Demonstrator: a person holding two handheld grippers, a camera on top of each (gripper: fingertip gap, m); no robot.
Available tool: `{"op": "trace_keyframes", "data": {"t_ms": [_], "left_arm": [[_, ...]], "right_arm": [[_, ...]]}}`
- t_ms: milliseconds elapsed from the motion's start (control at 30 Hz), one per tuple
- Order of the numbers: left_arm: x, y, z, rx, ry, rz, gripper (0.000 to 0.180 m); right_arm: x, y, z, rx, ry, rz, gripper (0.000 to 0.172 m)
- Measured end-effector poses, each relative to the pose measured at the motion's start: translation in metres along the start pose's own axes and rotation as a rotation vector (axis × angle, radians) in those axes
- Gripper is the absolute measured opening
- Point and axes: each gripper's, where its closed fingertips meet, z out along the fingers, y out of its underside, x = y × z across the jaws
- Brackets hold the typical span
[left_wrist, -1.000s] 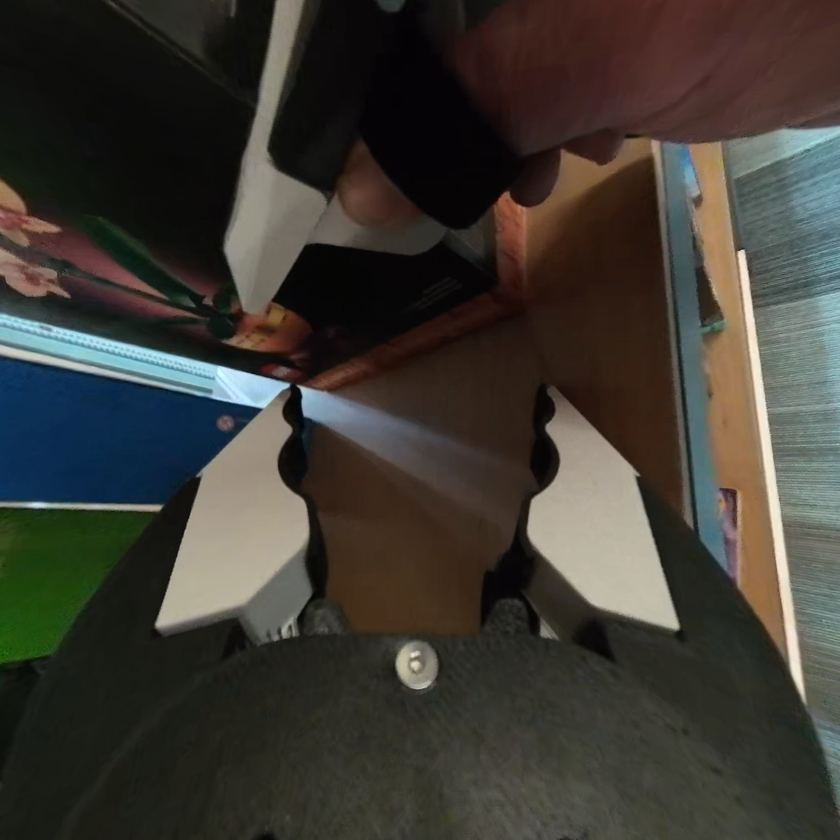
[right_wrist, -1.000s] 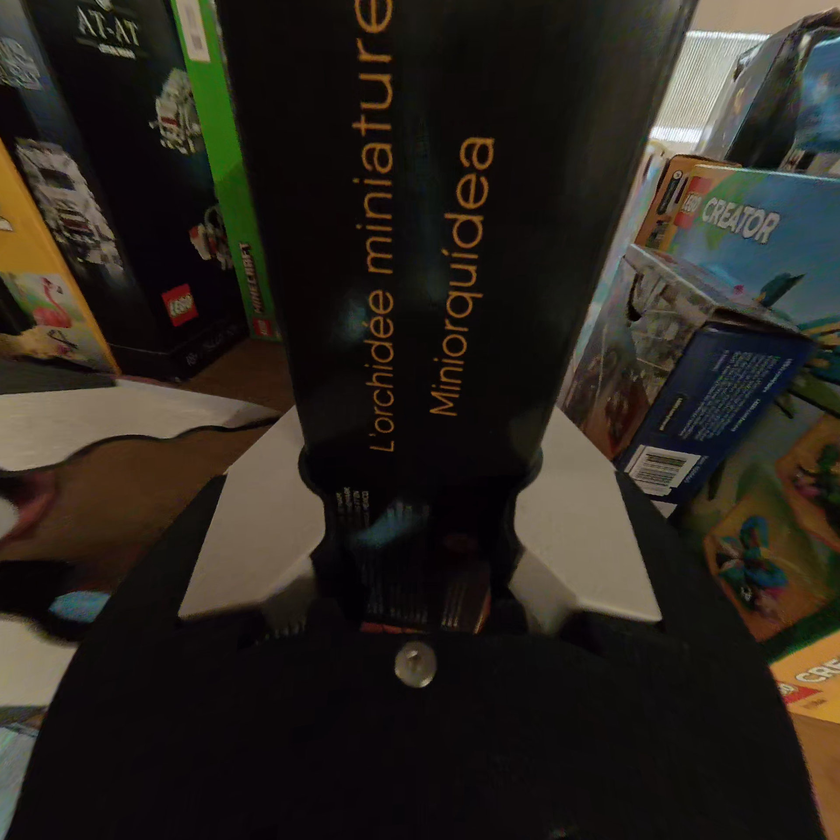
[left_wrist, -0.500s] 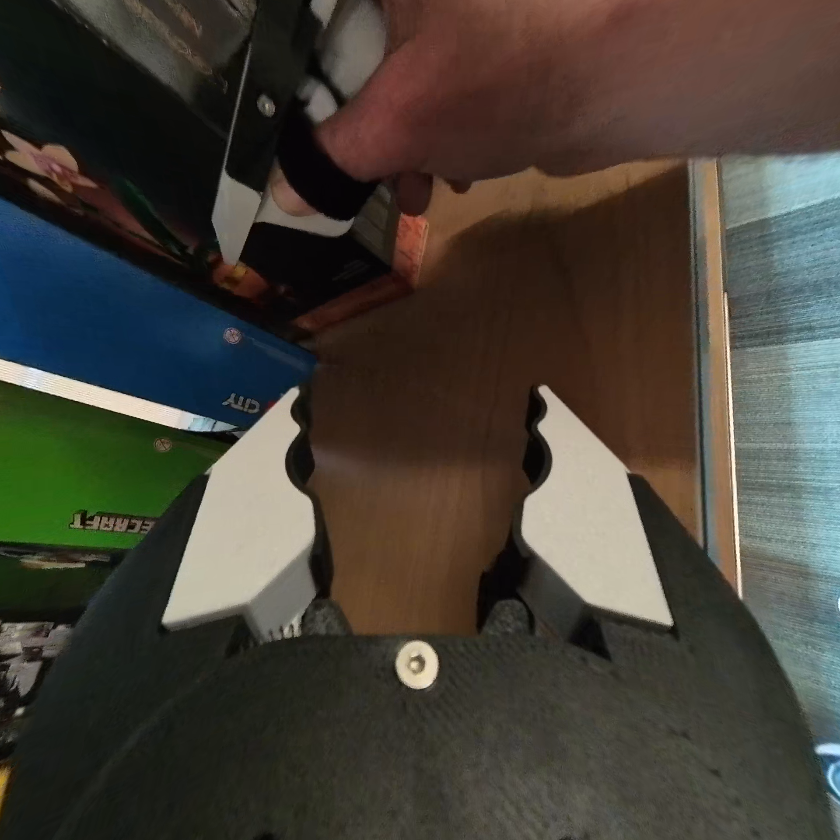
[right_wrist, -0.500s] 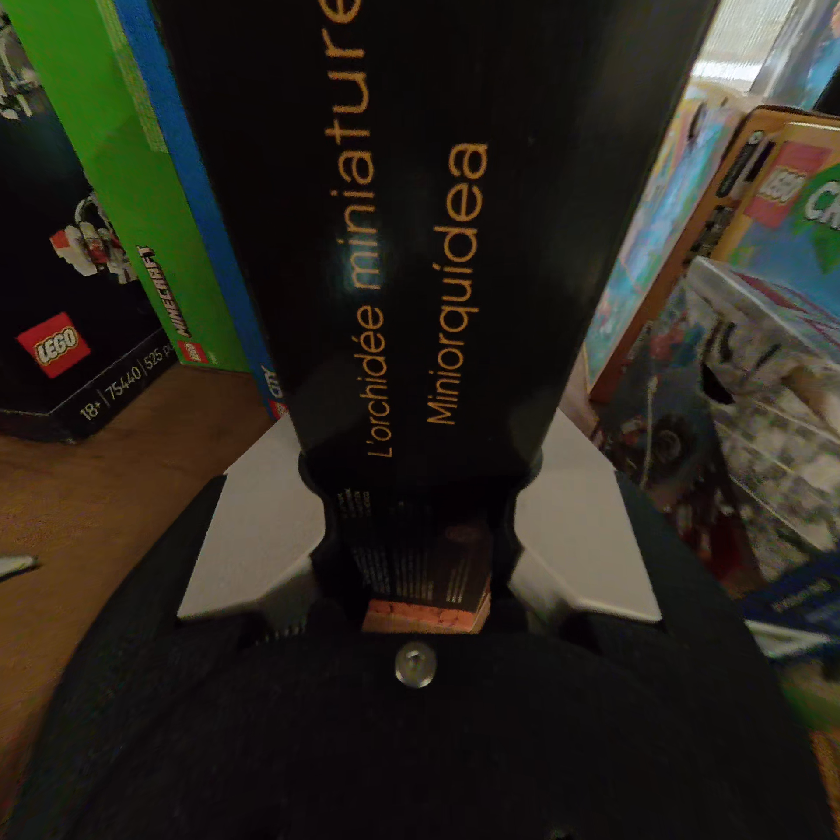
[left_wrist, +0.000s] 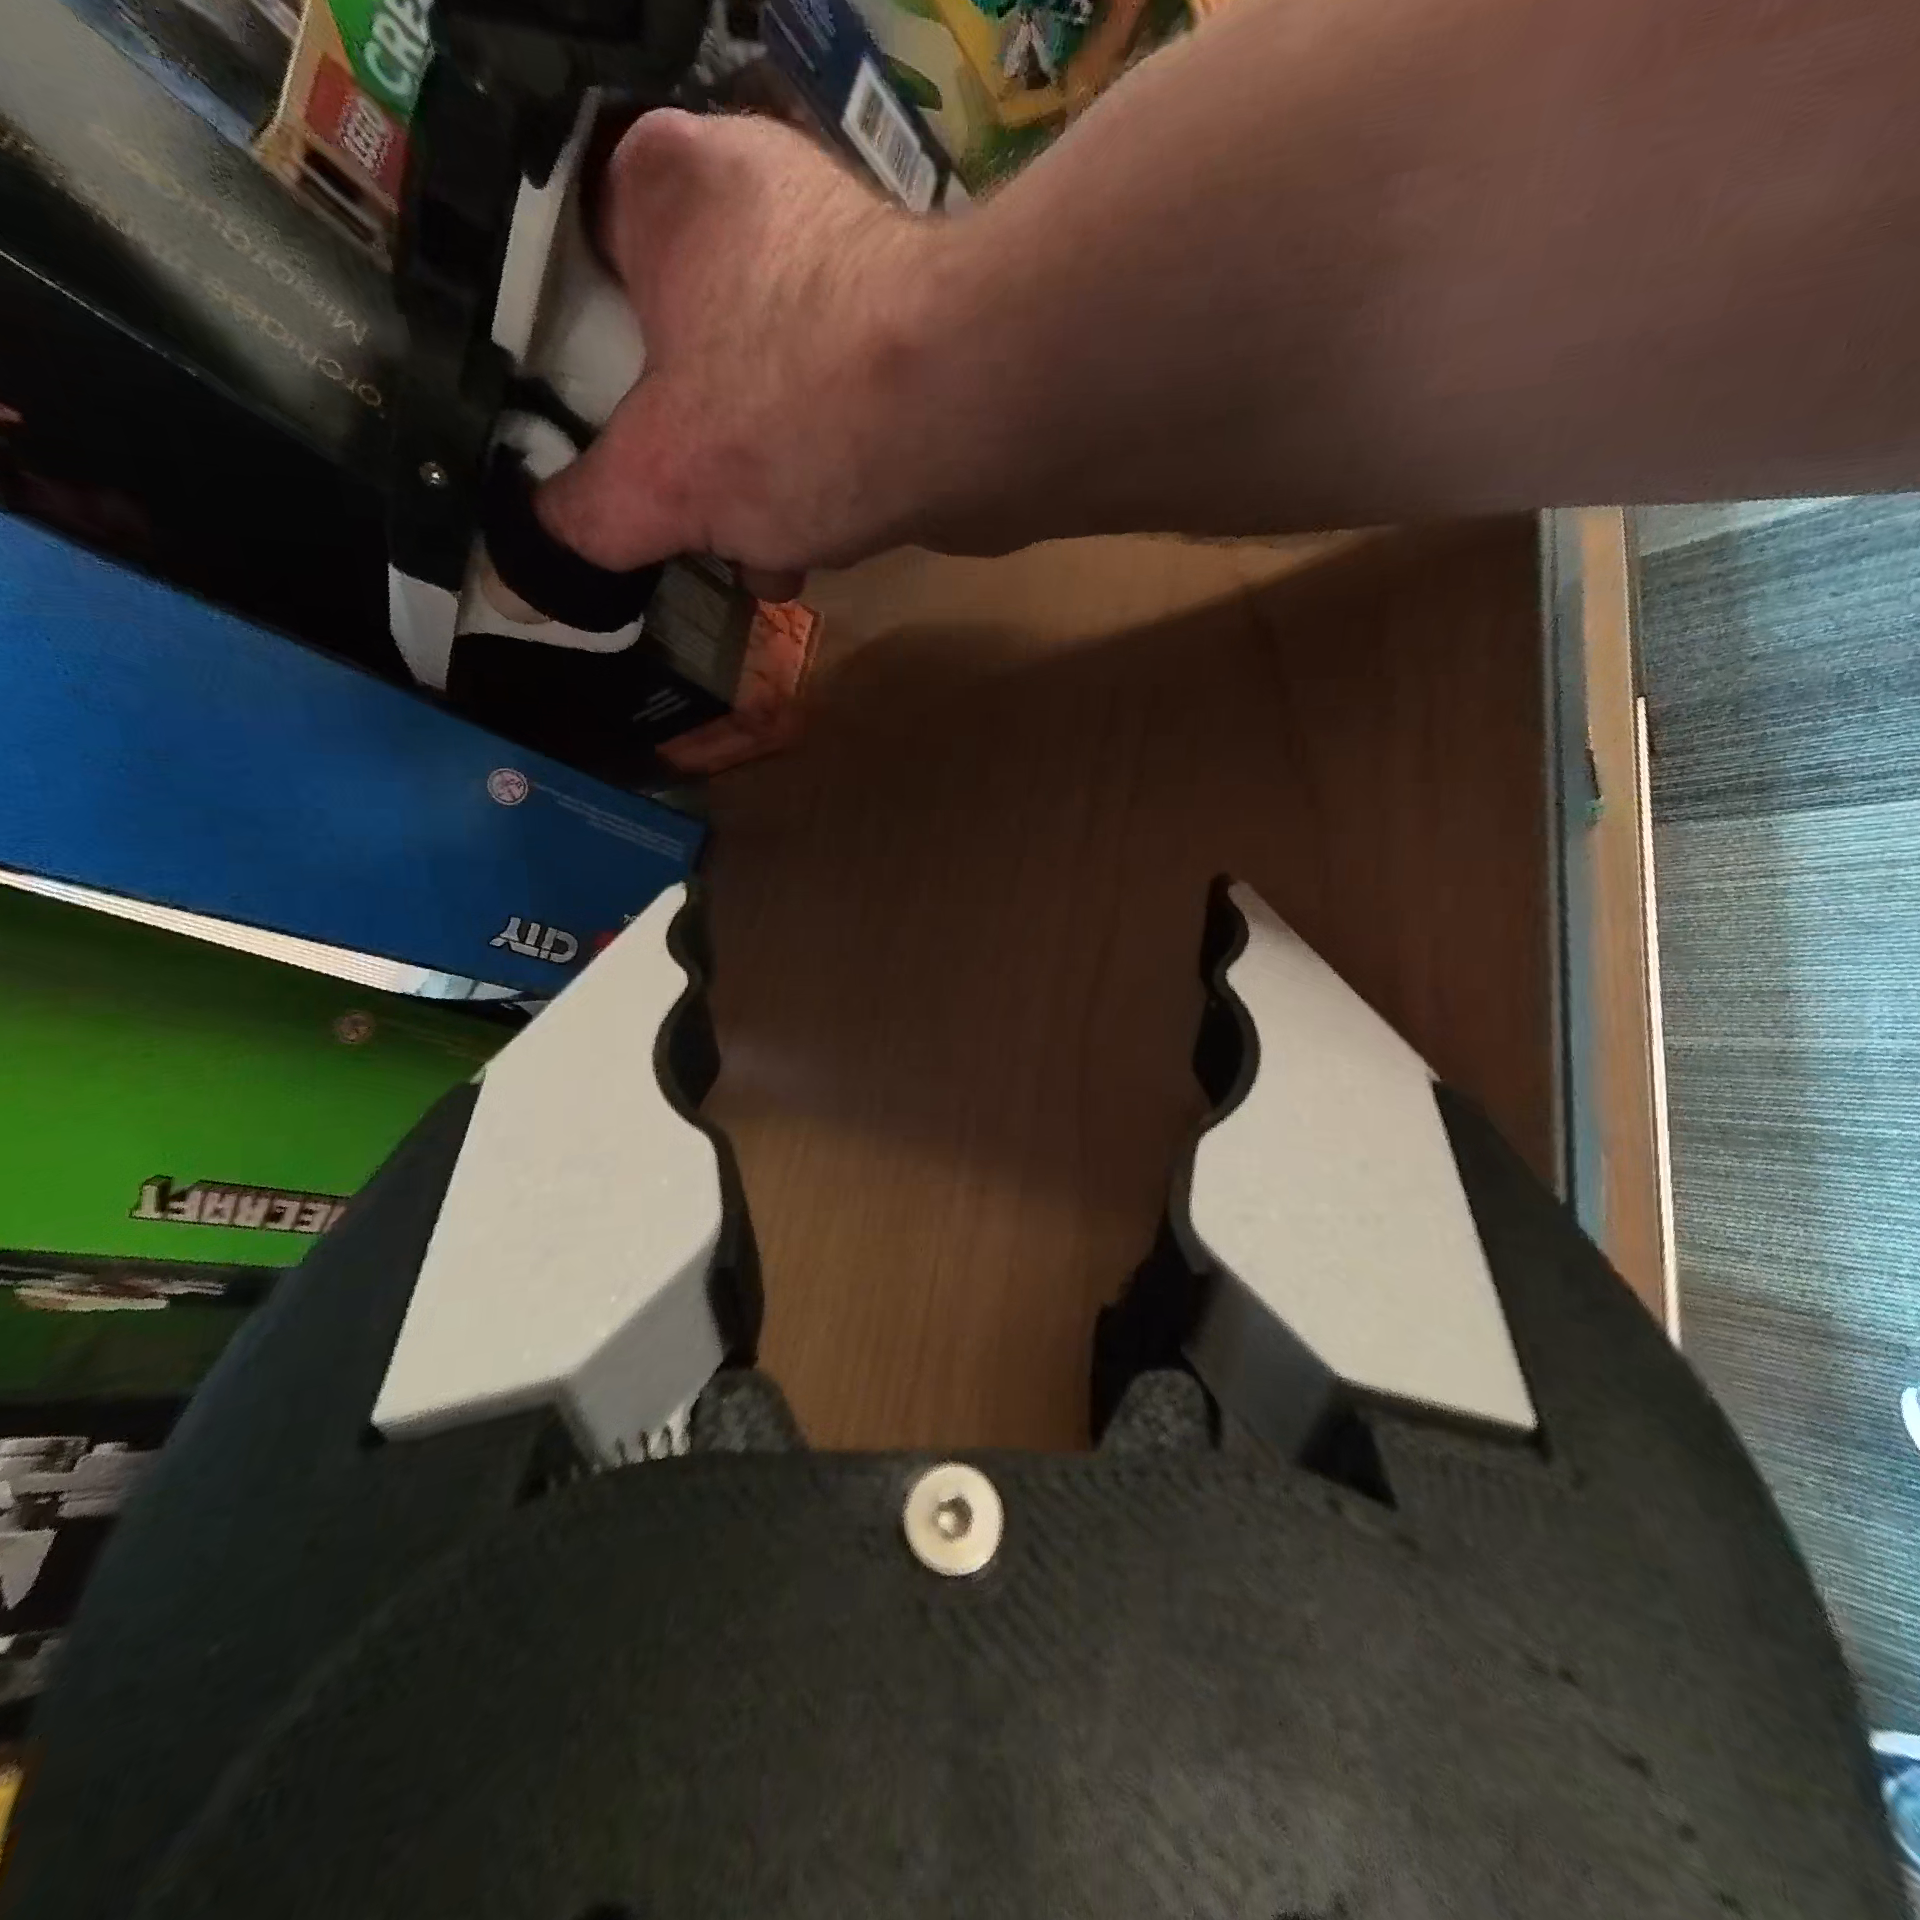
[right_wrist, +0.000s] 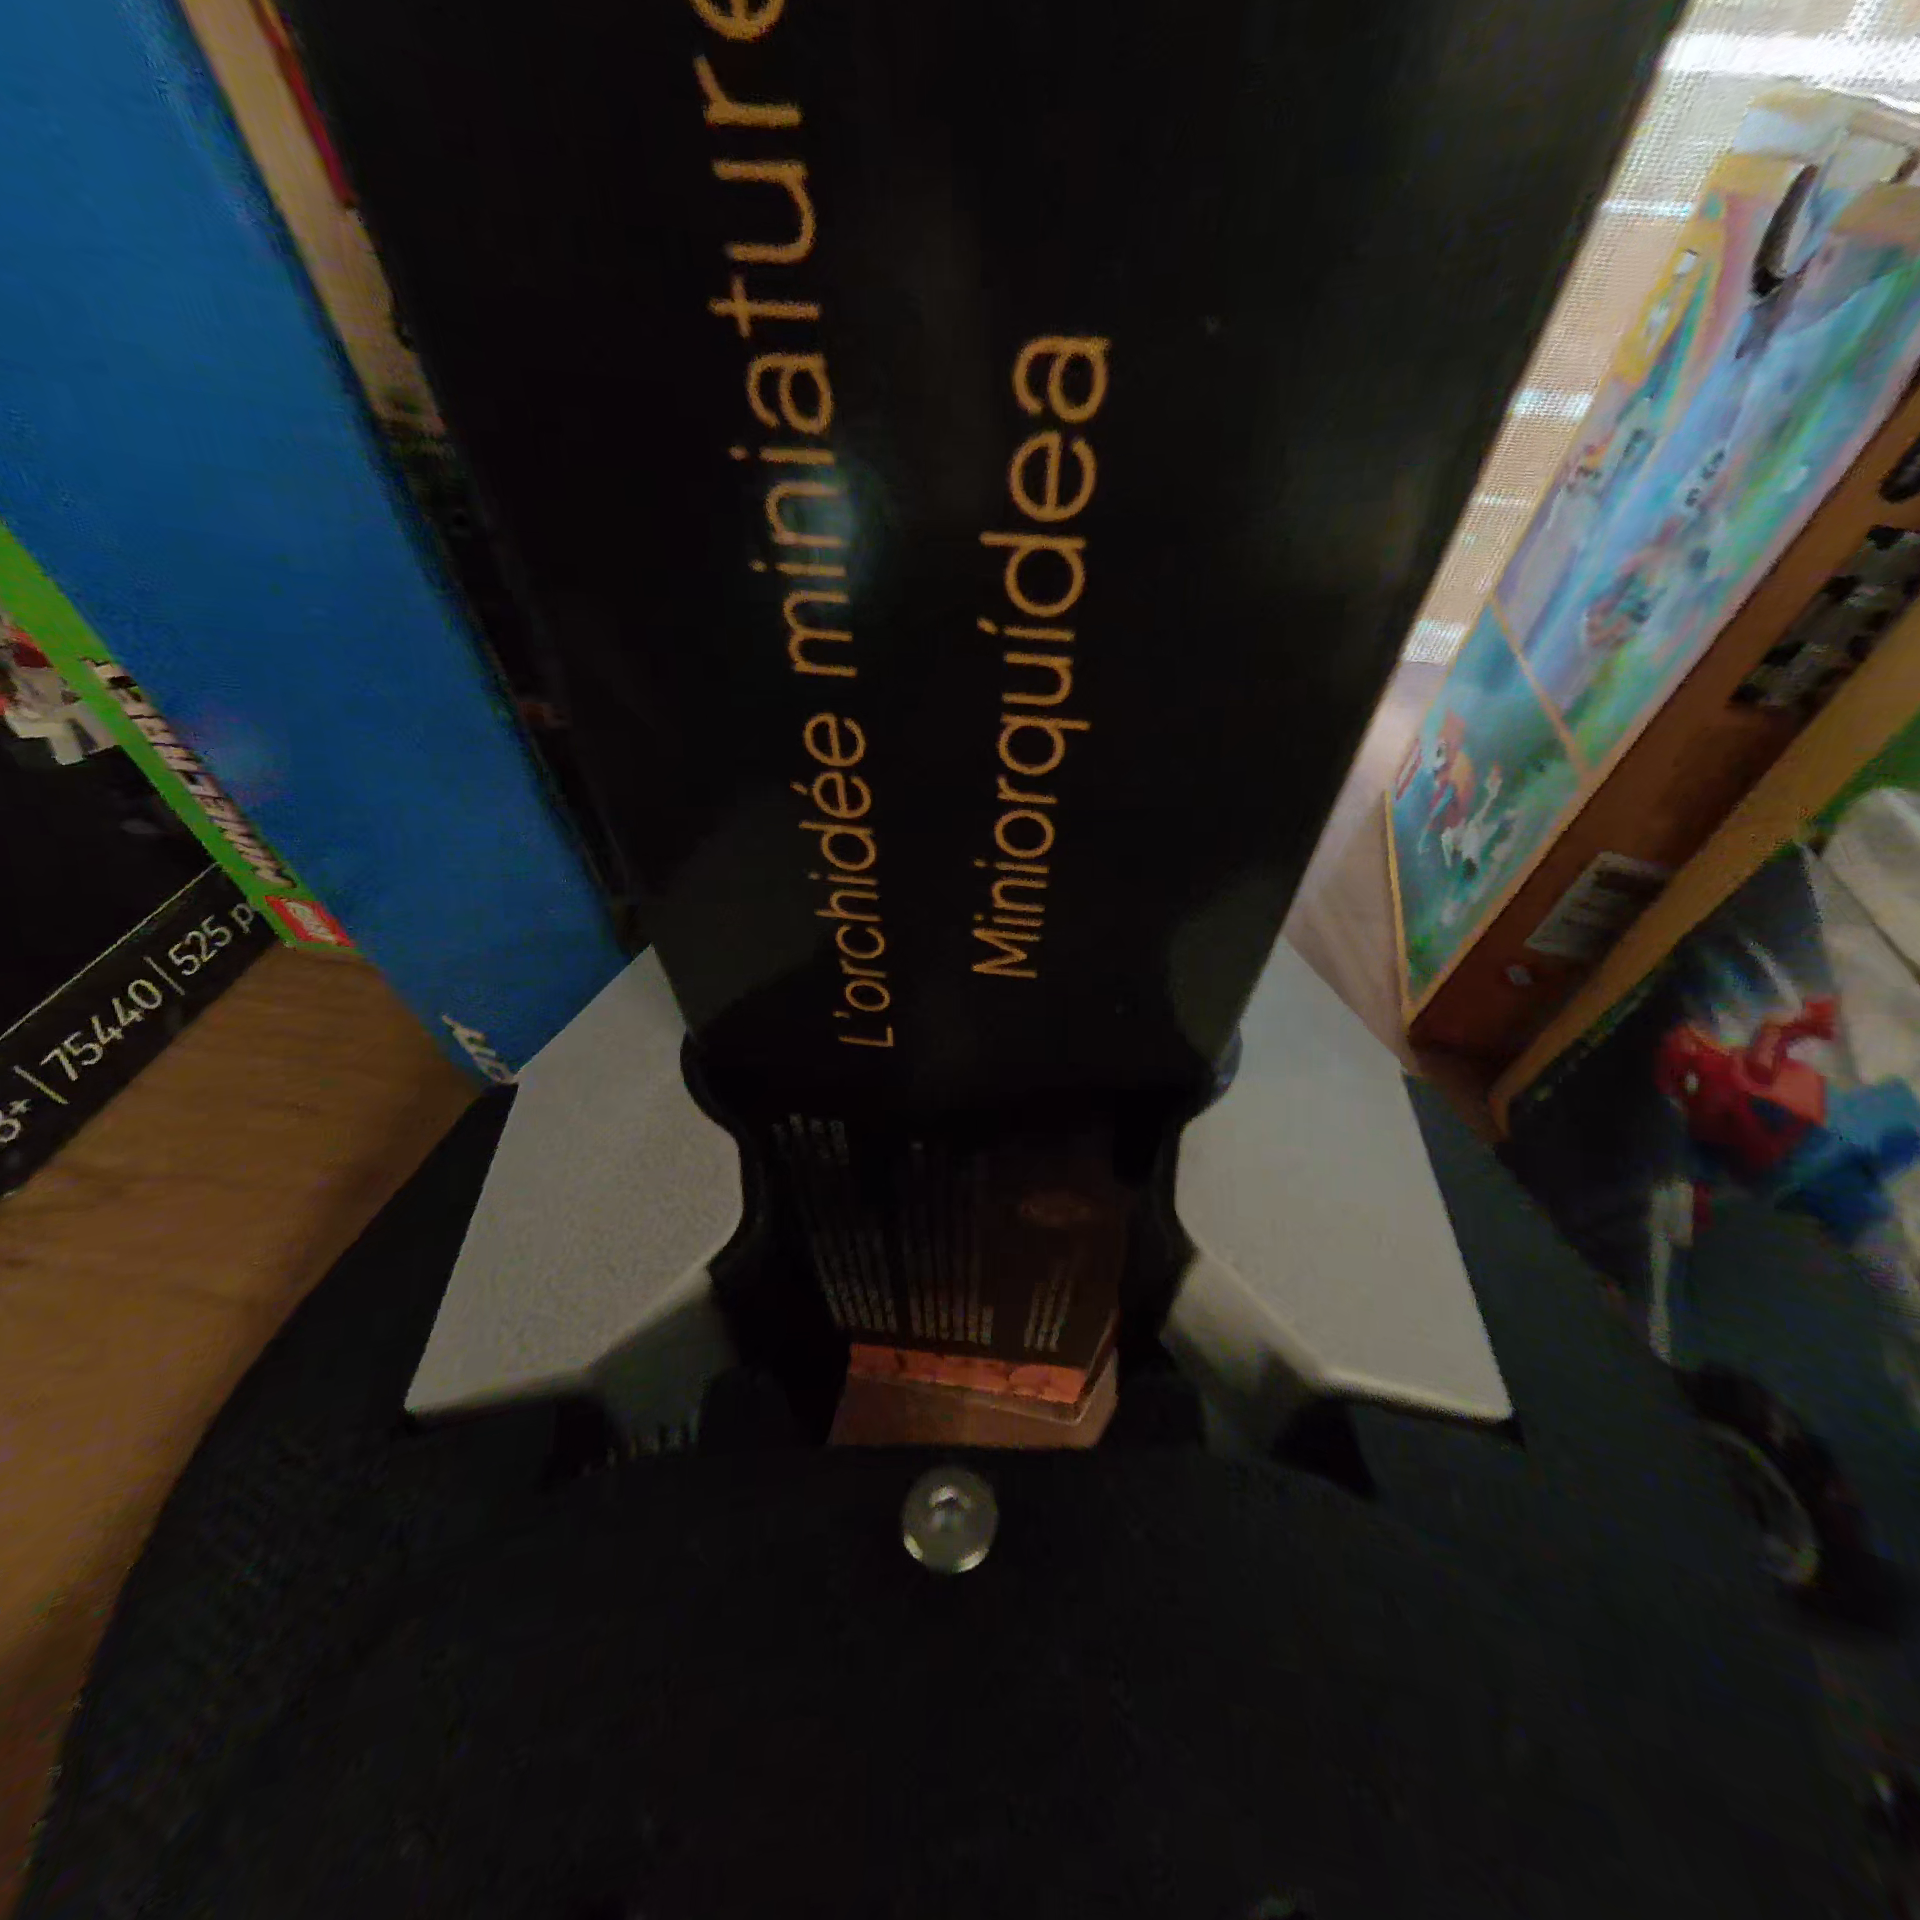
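**A:** Start with the left wrist view. What's the left gripper (left_wrist: 956, 935) doing?

**B:** Its fingers are spread wide with nothing between them, only the bare wooden shelf (left_wrist: 1039, 831) under them. The blue box (left_wrist: 260, 769) is just beside its left fingertip and the green box (left_wrist: 187, 1081) lies lower left. Farther off, a hand (left_wrist: 748, 395) holds the right gripper (left_wrist: 457, 343), which has the black box (left_wrist: 187, 312) standing next to the blue one.

**B:** Over the shelf's edge at the right there's grey carpet (left_wrist: 1787, 935).

**A:** And the right wrist view?

**B:** The black box (right_wrist: 935, 520) fills it, upright on its narrow side, with gold lettering running up it. The right gripper (right_wrist: 951, 1049) is pinching its lower end, one white finger (right_wrist: 603, 1164) against each broad face. The blue box (right_wrist: 239, 520) is tight on its left; on the right there's a gap, then a colourful box (right_wrist: 1621, 623) leaning.

**A:** How would that black box handle, do you reckon?

**B:** Stiff cardboard with smooth printed faces, so I'd guess a bit slippery. It's probably light, with loose parts inside that could shift. It's tall, and held low like that I'd expect it to want to tip. Gripping across the flat faces near the edges, where card is stiffest, looks sensible; squeezing the middle might dent it.
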Motion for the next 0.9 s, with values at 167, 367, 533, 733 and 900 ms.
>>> {"op": "trace_keyframes", "data": {"t_ms": [167,367,533,733,900], "left_arm": [[0.002,-0.002,0.001,0.009,0.011,0.0,0.09],[0.003,-0.003,0.003,0.017,0.02,-0.005,0.088],[0.001,-0.002,0.005,0.019,0.022,-0.007,0.086],[-0.004,-0.001,0.006,0.026,0.031,-0.037,0.085],[-0.004,-0.001,0.006,0.029,0.034,-0.036,0.085]], "right_arm": [[0.003,-0.004,0.02,-0.012,-0.011,-0.001,0.083],[0.011,-0.008,0.044,-0.033,0.017,0.003,0.084],[0.017,-0.007,0.051,-0.109,-0.004,0.018,0.086],[0.013,-0.038,0.011,-0.015,-0.053,0.029,0.091],[-0.003,-0.061,-0.057,0.071,-0.031,-0.054,0.088]]}}
